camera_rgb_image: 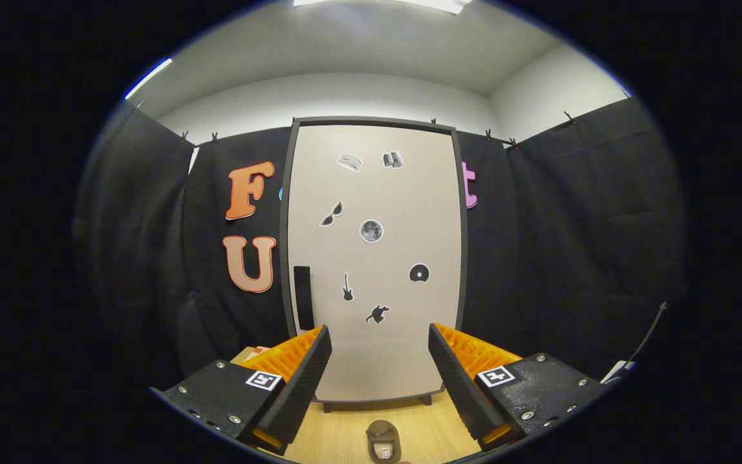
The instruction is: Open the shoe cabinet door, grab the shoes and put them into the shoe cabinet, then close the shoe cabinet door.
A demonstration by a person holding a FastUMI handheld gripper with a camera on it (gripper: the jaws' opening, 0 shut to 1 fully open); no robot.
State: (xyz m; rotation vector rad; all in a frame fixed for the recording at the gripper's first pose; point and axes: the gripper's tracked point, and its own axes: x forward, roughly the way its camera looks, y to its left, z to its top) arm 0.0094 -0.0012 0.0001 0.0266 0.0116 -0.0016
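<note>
A tall shoe cabinet (374, 258) stands straight ahead against the black cloth wall, its beige door shut and dotted with small stickers. A dark handle (303, 298) runs upright along the door's left edge, just above my left finger. One brown shoe (382, 442) lies on the wooden floor in front of the cabinet, low down between my fingers. My gripper (379, 348) is open, with nothing held between the two fingers, and it stands some way back from the door.
Black cloth (570, 245) hangs on both sides of the cabinet. The light wooden floor (339, 432) runs from the cabinet's short feet toward me. A pale object (255, 353) peeks out behind my left finger; a thin cable (648, 335) hangs at the right.
</note>
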